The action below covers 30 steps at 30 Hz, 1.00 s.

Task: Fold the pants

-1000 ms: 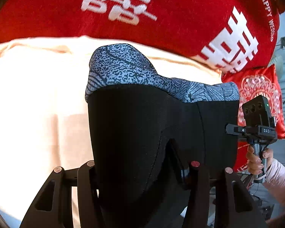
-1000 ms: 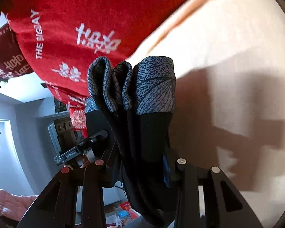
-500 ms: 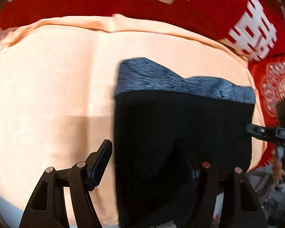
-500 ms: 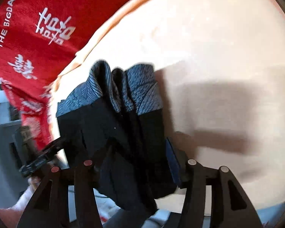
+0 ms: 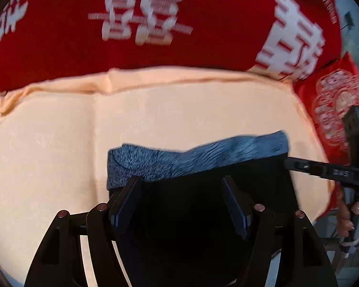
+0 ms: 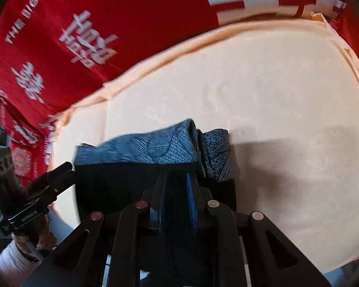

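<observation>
Pants [image 5: 203, 205] folded, red blanket [image 6: 122, 24] — "THE BIGDA…"

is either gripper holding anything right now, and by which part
The right gripper pinches the black pants with a grey patterned band at their black fabric just below that band. The left gripper is open, holding nothing.

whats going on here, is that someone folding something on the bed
A person with a handheld gripper in each hand is folding black pants with a blue-grey patterned waistband on a peach sheet. The right gripper is clamped on the folded bundle; the left gripper is open over it.
</observation>
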Each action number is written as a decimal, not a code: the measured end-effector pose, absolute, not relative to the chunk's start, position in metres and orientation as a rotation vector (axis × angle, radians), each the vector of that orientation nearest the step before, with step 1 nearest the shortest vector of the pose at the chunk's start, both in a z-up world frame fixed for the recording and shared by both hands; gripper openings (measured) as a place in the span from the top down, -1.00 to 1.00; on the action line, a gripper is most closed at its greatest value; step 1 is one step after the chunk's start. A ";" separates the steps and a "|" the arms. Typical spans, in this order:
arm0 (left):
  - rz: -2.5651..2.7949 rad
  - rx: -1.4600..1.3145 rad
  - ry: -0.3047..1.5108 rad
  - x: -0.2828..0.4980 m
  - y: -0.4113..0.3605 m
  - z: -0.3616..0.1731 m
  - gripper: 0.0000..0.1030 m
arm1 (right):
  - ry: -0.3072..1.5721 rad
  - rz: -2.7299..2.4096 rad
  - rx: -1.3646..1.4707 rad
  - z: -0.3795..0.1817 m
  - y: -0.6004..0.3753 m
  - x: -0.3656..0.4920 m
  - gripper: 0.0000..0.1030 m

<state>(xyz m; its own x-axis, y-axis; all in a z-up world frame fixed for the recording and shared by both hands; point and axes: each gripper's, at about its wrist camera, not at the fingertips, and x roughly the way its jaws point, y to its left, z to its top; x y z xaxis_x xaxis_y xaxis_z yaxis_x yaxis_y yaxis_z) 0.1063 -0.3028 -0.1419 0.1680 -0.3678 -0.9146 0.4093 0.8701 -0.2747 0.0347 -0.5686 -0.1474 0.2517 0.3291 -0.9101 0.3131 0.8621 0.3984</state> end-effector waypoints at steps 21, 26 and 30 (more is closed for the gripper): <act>-0.330 0.214 1.375 0.048 -0.280 -0.136 -0.69 | 1.441 -0.102 0.583 -0.138 -0.569 -0.032 0.05; -0.303 0.232 1.392 0.018 -0.277 -0.121 -1.00 | 1.478 -0.142 0.521 -0.126 -0.550 -0.066 -0.33; -0.299 0.279 1.403 -0.006 -0.280 -0.107 -1.00 | 1.491 -0.157 0.457 -0.114 -0.529 -0.081 -0.58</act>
<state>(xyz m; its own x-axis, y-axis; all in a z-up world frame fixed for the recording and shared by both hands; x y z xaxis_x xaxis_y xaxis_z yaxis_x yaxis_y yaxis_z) -0.0062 -0.2799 -0.1071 0.1414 -0.0398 -0.9892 0.3665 0.9303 0.0150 -0.0812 -0.5293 -0.1137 0.0884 0.1765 -0.9803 0.3763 0.9053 0.1969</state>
